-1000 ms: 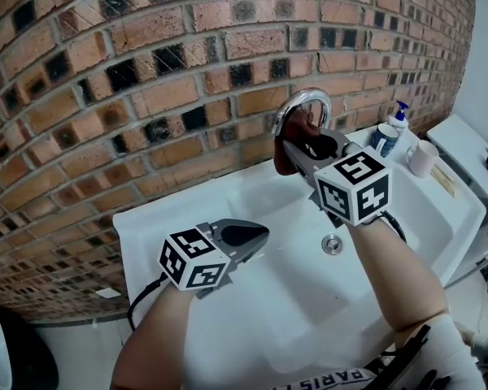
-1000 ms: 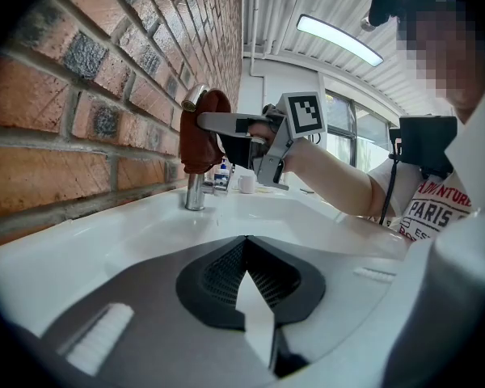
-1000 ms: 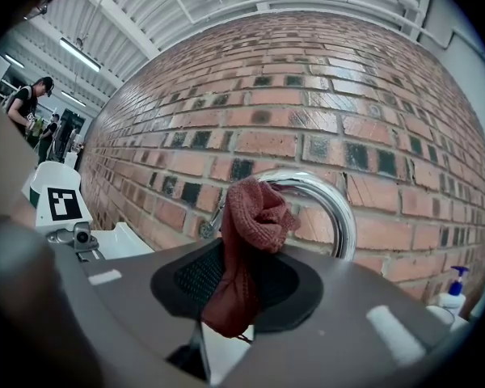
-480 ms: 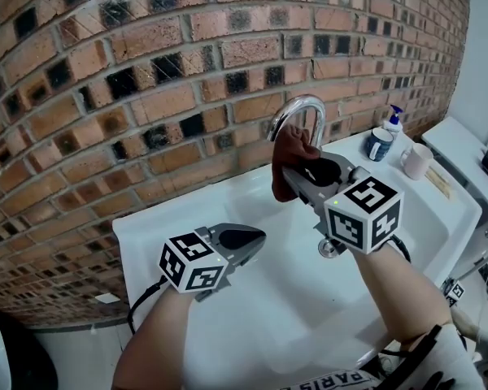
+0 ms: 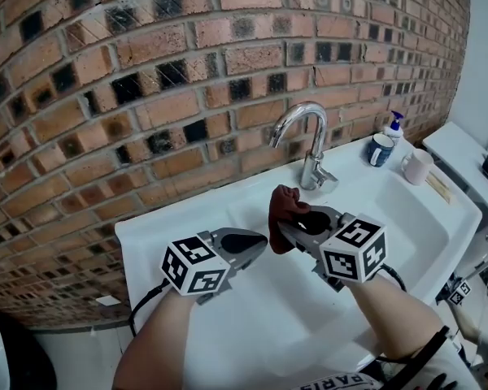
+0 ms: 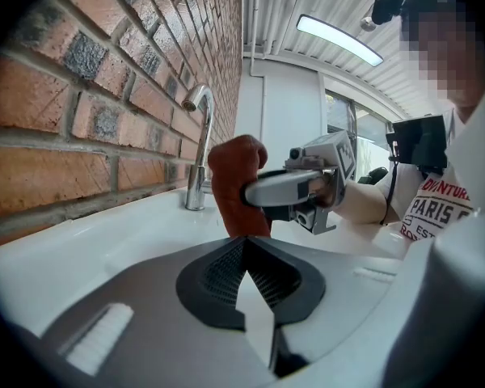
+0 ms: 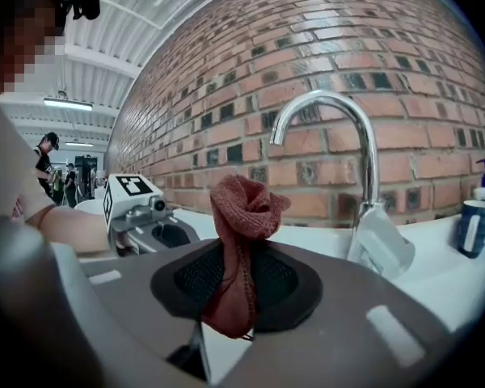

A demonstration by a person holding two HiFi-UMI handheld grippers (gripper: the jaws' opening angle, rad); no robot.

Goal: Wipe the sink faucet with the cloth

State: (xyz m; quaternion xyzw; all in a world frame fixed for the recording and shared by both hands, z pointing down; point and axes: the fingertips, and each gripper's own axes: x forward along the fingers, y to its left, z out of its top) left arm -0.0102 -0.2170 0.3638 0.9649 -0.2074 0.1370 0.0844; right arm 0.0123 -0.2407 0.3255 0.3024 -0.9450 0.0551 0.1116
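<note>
A chrome gooseneck faucet [image 5: 307, 140] rises at the back of the white sink [image 5: 407, 210], against the brick wall. My right gripper [image 5: 286, 227] is shut on a rust-red cloth [image 5: 286, 212], held over the basin below and in front of the faucet, apart from it. In the right gripper view the cloth [image 7: 241, 233] bunches up from between the jaws, with the faucet [image 7: 339, 136] behind it. My left gripper [image 5: 256, 240] hovers over the basin's left part, shut and empty. The left gripper view shows the cloth [image 6: 236, 184] ahead and the faucet [image 6: 199, 148] farther back.
On the sink's back right ledge stand a blue cup [image 5: 381, 149], a soap pump bottle [image 5: 395, 124] and a white mug [image 5: 417, 167]. The brick wall [image 5: 146, 80] rises directly behind the faucet. A white counter [image 5: 464, 149] lies to the right.
My right gripper with the cloth has come off the faucet's spout and dropped toward me over the basin. The faucet now stands fully uncovered. The left gripper has stayed put.
</note>
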